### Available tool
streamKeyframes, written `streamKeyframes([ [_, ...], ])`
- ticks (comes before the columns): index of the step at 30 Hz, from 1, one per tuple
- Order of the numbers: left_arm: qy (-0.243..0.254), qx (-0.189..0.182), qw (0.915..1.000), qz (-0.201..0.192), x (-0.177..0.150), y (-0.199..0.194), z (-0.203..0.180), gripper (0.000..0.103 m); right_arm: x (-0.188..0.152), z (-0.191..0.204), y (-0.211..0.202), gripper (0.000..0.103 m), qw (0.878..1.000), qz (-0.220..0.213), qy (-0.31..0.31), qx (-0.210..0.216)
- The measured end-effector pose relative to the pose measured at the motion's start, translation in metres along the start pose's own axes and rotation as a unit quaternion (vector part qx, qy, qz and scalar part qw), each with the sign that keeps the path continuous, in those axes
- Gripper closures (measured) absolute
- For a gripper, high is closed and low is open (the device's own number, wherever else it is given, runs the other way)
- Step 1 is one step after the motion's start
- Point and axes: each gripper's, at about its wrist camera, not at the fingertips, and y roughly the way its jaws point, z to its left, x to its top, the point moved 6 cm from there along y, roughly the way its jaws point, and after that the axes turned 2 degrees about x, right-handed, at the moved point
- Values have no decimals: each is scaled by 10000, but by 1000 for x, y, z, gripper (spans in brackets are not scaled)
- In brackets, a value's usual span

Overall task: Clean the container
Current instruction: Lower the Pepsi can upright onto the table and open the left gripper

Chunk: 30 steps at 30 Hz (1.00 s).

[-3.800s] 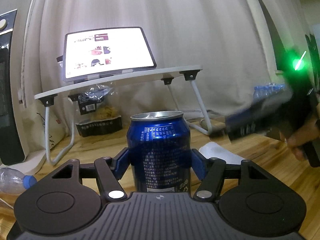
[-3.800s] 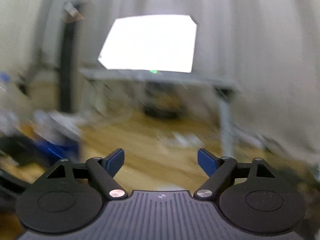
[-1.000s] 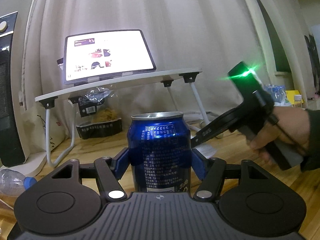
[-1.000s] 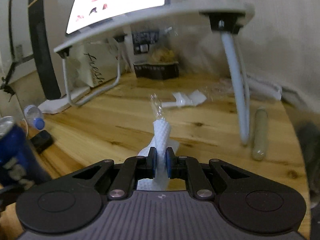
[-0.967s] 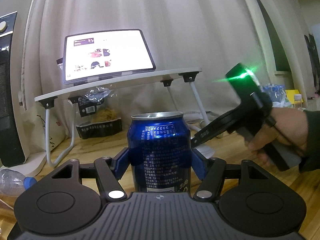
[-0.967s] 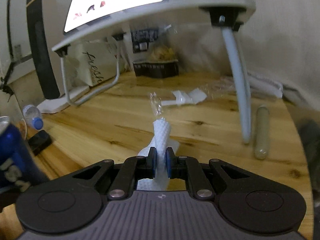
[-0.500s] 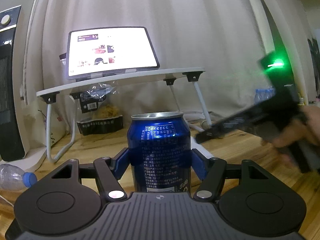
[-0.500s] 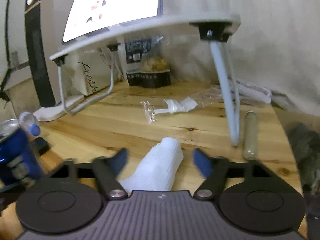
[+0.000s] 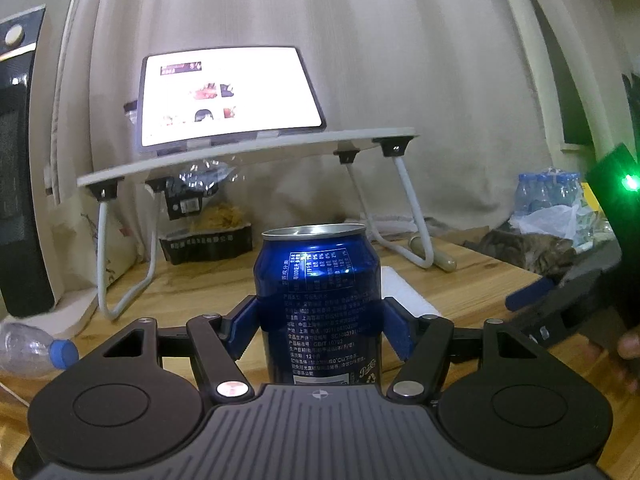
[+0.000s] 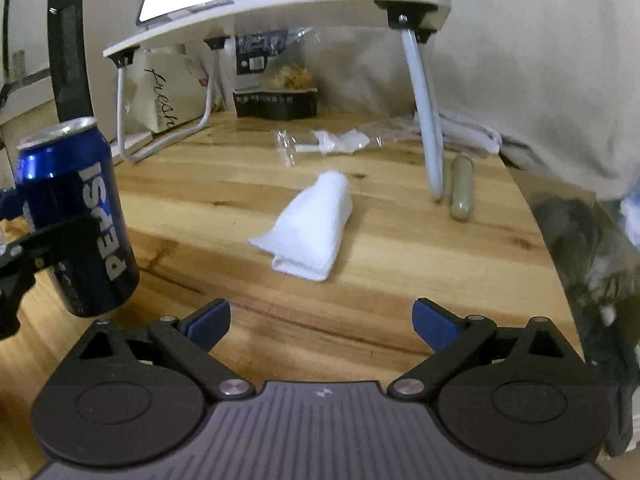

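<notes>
A blue Pepsi can [image 9: 318, 304] stands upright on the wooden table, and my left gripper [image 9: 318, 330] is shut on its sides with both blue pads pressed against it. The same can [image 10: 76, 216] shows at the left of the right wrist view. A folded white cloth [image 10: 310, 228] lies loose on the table beyond my right gripper [image 10: 320, 320], which stands wide open with nothing between its fingers. In the left wrist view the cloth [image 9: 402, 290] peeks out behind the can, and the right gripper [image 9: 560, 308] hangs at the right edge, held by a hand.
A white lap desk [image 10: 280, 4] with a lit tablet [image 9: 228, 100] stands at the back. Under it are a snack bag [image 10: 280, 76] and a black box. A plastic wrapper [image 10: 320, 142], a beige tube [image 10: 462, 186], a cat [image 10: 592, 248] and an empty bottle [image 9: 32, 348] lie around.
My right gripper opened, let go of the white cloth and pulled back, leaving it lying on the table. The left gripper kept its hold on the can.
</notes>
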Motion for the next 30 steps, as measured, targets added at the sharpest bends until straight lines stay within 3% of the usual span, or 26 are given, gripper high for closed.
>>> streamKeyframes([
  [5, -218, 225, 9995, -67, 20, 21, 11, 35, -12, 0, 6, 0, 9997, 214, 60, -101],
  [10, -459, 401, 9981, -44, 46, 74, 15, 35, -12, 1, 9, 0, 9997, 254, -20, -63],
  [20, -718, 468, 9948, 542, 21, 144, 10, 35, -10, 0, 11, 0, 9997, 246, -14, -40],
  [30, -606, 548, 9943, 678, 16, 148, 4, 35, -10, 1, 10, 0, 9997, 242, -4, -33],
])
